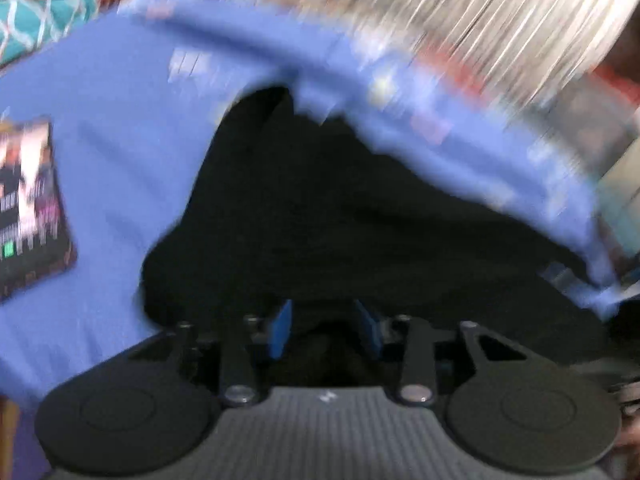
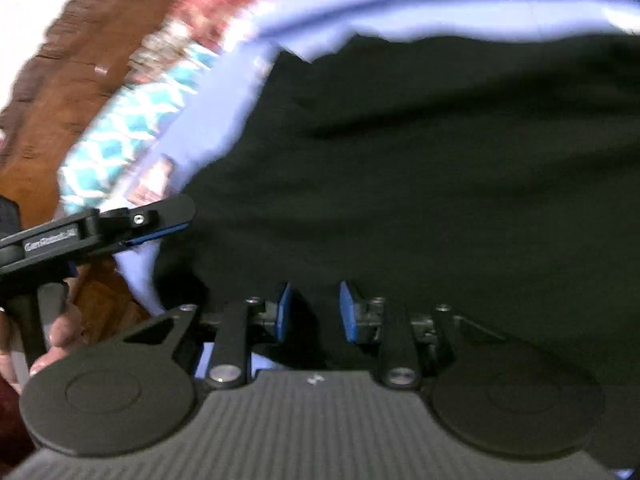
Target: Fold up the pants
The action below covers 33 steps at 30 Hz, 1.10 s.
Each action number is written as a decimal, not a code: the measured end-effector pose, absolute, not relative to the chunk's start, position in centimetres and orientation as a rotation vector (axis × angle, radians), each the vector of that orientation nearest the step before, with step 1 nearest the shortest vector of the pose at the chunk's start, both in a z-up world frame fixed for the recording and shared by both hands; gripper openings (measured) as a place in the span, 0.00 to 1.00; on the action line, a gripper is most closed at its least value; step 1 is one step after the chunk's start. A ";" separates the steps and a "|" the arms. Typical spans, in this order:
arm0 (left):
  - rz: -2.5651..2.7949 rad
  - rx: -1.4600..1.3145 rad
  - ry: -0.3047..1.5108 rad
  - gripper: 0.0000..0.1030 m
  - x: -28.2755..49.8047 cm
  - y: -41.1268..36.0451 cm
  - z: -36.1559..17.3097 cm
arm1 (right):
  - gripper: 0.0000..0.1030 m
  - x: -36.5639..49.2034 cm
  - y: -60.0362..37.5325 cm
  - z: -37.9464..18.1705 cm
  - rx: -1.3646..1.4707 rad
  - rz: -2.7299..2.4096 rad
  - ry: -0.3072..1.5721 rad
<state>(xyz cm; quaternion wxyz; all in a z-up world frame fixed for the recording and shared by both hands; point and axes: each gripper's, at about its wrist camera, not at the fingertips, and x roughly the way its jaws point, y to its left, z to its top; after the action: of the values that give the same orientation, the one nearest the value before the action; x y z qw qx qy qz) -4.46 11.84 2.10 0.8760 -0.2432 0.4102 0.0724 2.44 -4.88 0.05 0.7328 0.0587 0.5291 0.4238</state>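
The black pants (image 1: 340, 216) lie bunched on a blue sheet (image 1: 100, 92); both views are motion-blurred. My left gripper (image 1: 326, 328) has its blue pads (image 1: 282, 330) a little apart with black cloth between them, so it grips a fold of the pants. In the right wrist view the pants (image 2: 440, 168) fill most of the frame. My right gripper (image 2: 316, 312) has blue pads (image 2: 348, 312) a little apart with black cloth between them. The left gripper (image 2: 176, 220) shows from the side at the left, shut on the edge of the pants.
A dark printed card or book (image 1: 28, 204) lies on the sheet at the left. A teal patterned cushion (image 2: 132, 132) and wooden furniture (image 2: 72, 80) sit beyond the sheet's edge. A pale striped object (image 1: 500, 20) is at the far right.
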 end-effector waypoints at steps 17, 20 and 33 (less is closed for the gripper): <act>0.227 0.082 0.753 0.82 14.3 15.2 8.2 | 0.42 17.7 -26.4 9.8 0.482 0.212 0.803; 0.215 0.142 0.806 0.92 16.9 14.5 5.7 | 0.42 22.5 -30.7 10.1 0.535 0.020 0.806; 0.347 0.133 0.710 0.10 15.9 14.5 7.9 | 0.54 42.6 -36.1 1.4 0.629 -0.371 0.996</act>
<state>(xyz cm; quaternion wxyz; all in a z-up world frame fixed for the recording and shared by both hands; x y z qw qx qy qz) 15.85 14.47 7.93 0.9209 0.0647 0.3455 0.1687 42.61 -36.13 1.38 0.8153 0.2949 0.4669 -0.1740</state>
